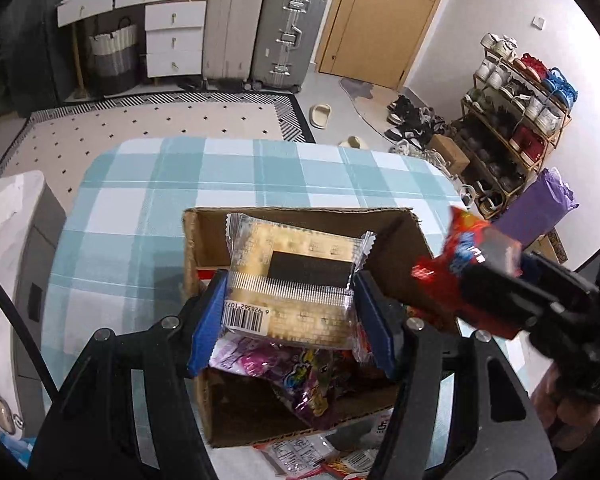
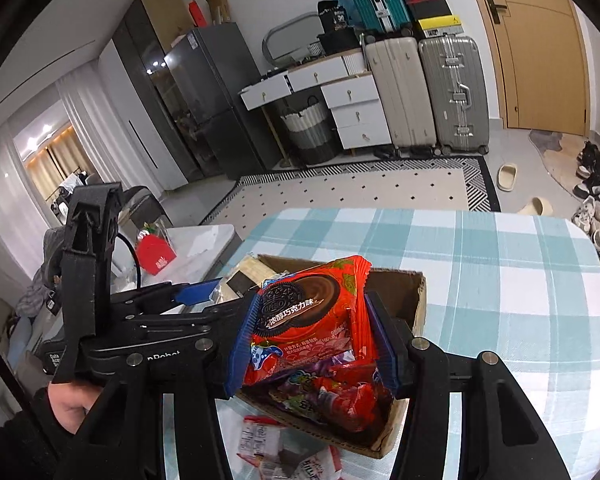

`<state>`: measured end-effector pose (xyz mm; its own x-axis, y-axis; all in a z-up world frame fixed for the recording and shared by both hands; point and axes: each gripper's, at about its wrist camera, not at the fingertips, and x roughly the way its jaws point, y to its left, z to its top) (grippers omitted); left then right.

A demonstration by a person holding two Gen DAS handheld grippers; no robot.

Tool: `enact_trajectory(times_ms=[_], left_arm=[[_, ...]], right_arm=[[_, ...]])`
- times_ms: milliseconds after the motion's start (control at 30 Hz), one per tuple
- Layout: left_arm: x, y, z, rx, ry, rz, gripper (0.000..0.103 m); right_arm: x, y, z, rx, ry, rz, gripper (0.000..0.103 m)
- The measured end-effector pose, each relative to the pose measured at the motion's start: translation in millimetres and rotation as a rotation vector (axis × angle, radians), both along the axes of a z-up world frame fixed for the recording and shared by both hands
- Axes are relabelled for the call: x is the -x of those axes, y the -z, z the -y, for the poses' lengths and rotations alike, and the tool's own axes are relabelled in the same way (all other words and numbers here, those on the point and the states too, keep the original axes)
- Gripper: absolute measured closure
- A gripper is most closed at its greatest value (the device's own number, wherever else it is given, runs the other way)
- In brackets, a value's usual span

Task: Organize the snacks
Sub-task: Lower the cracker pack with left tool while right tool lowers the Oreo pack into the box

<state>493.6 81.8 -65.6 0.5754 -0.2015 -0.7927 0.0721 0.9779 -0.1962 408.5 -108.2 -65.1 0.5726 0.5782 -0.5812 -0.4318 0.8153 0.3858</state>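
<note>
Cardboard box (image 1: 404, 236) on the checked surface (image 1: 148, 184) already holds several packets; my left tongs (image 1: 288, 316) pinch a cracker pack (image 1: 296, 276) above it, my right tongs (image 2: 312, 344) an Oreo pack (image 2: 308, 316). I judge the job partway: both await dropping, and a few loose packets (image 2: 284, 452) lie beside the box.

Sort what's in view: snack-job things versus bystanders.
Job:
cracker packet in left claw
Oreo pack in right claw
cardboard box
loose packets

Lying about:
suitcases
shoe rack
slippers
</note>
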Motion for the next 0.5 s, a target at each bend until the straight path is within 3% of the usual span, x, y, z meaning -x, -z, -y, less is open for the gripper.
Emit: enact_trajectory(times_ms=[133,300,500], left_arm=[[-10.5,9.9,3.8,-0.026,0.008,-0.011,0.043],[-20.6,21.7,-0.9,0.004,-0.016,-0.054,0.043],[-18.5,16.8,-1.7,0.007,-0.012,-0.040,0.043]], right_arm=[[-8.0,11.6,-3.5,0.007,-0.006,-0.022,0.050],[-13.0,15.8,-5.9,0.015,-0.002,-0.019,0.048],[-12.6,15.5,-6.8,0.011,-0.003,-0.009,0.048]])
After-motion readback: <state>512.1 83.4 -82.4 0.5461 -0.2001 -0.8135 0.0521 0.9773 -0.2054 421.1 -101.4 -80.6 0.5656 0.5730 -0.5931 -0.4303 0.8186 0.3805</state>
